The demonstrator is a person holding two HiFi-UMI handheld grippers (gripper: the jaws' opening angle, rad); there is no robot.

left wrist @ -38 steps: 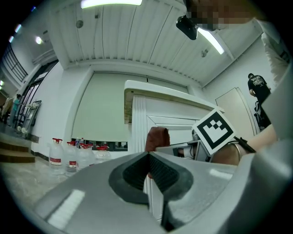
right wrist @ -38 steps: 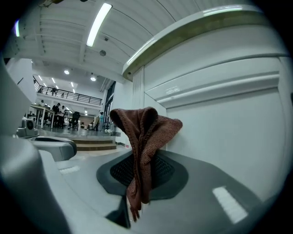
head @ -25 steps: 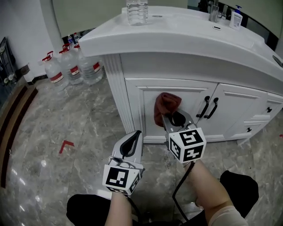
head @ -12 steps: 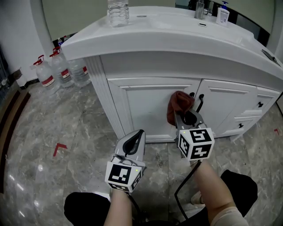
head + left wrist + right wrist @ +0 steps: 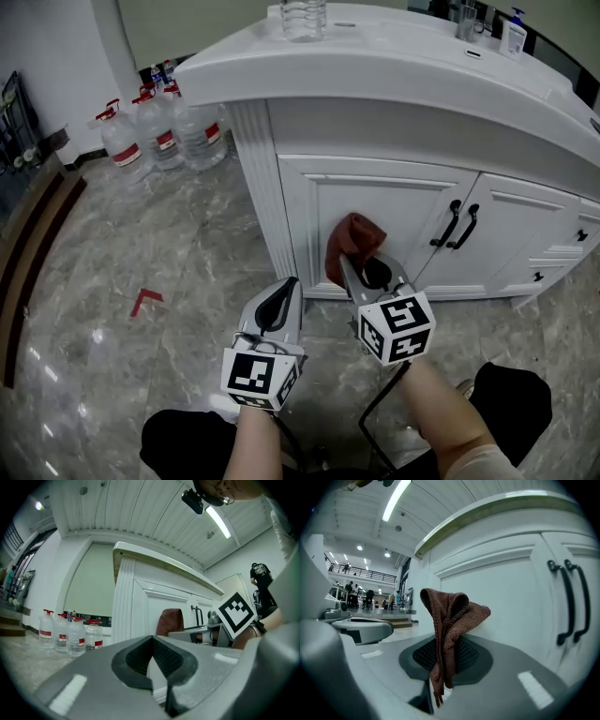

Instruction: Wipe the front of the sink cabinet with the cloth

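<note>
A brown cloth (image 5: 352,246) is pressed against the left door (image 5: 394,202) of the white sink cabinet, low on the panel and well left of the two black handles (image 5: 457,223). My right gripper (image 5: 354,265) is shut on the cloth. In the right gripper view the cloth (image 5: 450,616) hangs bunched out of that gripper (image 5: 442,641) and touches the door (image 5: 506,597). Left of it and back from the cabinet, my left gripper (image 5: 292,282) is shut and holds nothing. The left gripper view has this gripper (image 5: 153,638) closed, with the cloth (image 5: 169,621) beyond it.
Large water bottles (image 5: 155,136) stand on the marble floor left of the cabinet. A clear bottle (image 5: 302,19) and a soap dispenser (image 5: 514,37) are on the countertop. Drawers (image 5: 562,248) are at the cabinet's right. A red tape mark (image 5: 145,300) lies on the floor.
The right gripper carried the cloth right toward the door handles, then back left and lower across the left door. The left gripper stayed shut and hardly moved.
</note>
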